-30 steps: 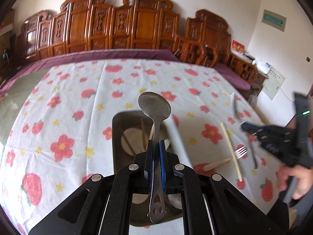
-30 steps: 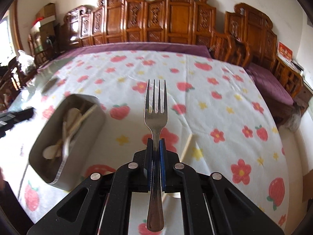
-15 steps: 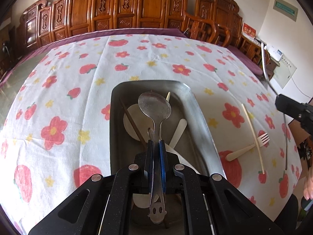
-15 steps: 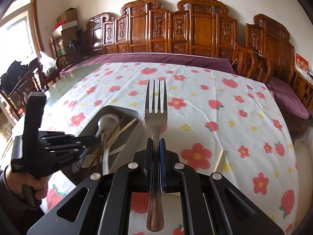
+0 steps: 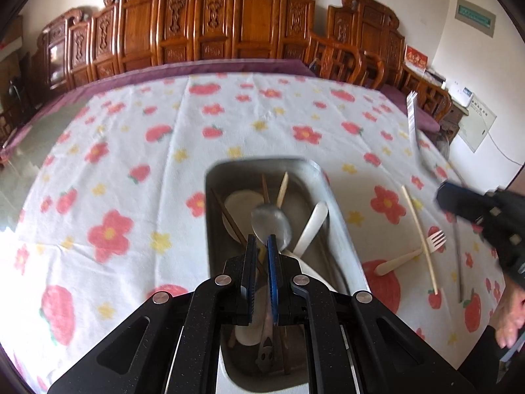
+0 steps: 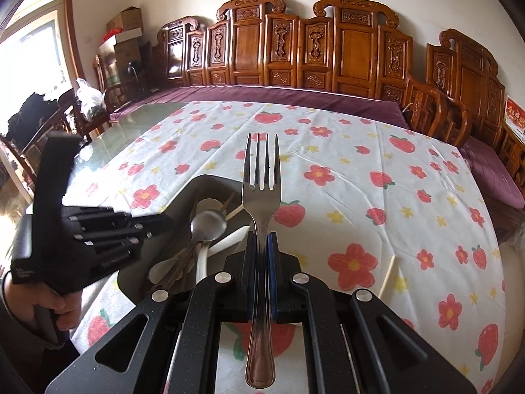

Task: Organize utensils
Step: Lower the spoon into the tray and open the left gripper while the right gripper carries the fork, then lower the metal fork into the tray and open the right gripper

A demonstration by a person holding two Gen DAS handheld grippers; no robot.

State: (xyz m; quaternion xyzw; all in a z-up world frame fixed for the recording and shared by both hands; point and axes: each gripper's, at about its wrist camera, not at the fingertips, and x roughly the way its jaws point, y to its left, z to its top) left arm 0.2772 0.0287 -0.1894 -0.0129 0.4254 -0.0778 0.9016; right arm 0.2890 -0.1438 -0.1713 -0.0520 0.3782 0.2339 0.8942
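Note:
A metal spoon lies in the grey metal tray, on white spoons and chopsticks. My left gripper hangs just above it, jaws nearly together with nothing between the pads. From the right wrist the spoon lies clear of the left gripper, which hovers over the tray's left rim. My right gripper is shut on a metal fork, tines forward, over the tray's right side. From the left wrist, the right gripper and its fork are at the right.
A cream fork and a pale chopstick lie on the flowered tablecloth right of the tray. Carved wooden chairs line the table's far side. A person's hand holds the left gripper's handle.
The spoon has left the left gripper's jaws and dropped into the tray. The right gripper has carried the fork leftward to the tray.

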